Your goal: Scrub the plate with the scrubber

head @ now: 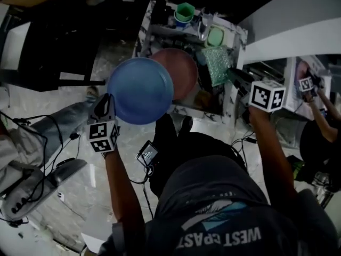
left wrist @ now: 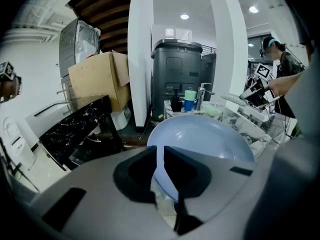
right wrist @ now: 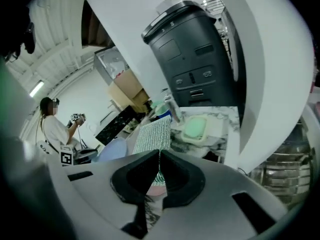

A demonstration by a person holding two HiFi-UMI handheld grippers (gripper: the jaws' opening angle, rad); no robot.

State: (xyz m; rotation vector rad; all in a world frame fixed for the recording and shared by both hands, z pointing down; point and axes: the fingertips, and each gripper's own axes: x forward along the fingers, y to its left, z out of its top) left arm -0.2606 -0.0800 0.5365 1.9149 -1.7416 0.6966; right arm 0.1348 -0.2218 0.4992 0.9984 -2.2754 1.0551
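In the head view my left gripper (head: 110, 103) is shut on the lower left rim of a blue plate (head: 141, 89), which is held up and tilted over the sink's left side. The left gripper view shows the jaws (left wrist: 160, 160) clamped on that plate's (left wrist: 205, 139) edge. My right gripper (head: 233, 74) is shut on a corner of a sparkly green mesh scrubber (head: 217, 64), held to the right of the plate and apart from it. In the right gripper view the scrubber (right wrist: 152, 135) rises from the closed jaws (right wrist: 159, 170), with the blue plate (right wrist: 113, 149) to its left.
A pink plate (head: 180, 72) lies in the marble-patterned sink (head: 143, 33) under the blue one. Behind it stand a green cup (head: 185, 12), a faucet (head: 203, 29) and a pale green dish (head: 215, 36). Another person (head: 321, 116) works at the right. Cables (head: 48, 127) run across the floor.
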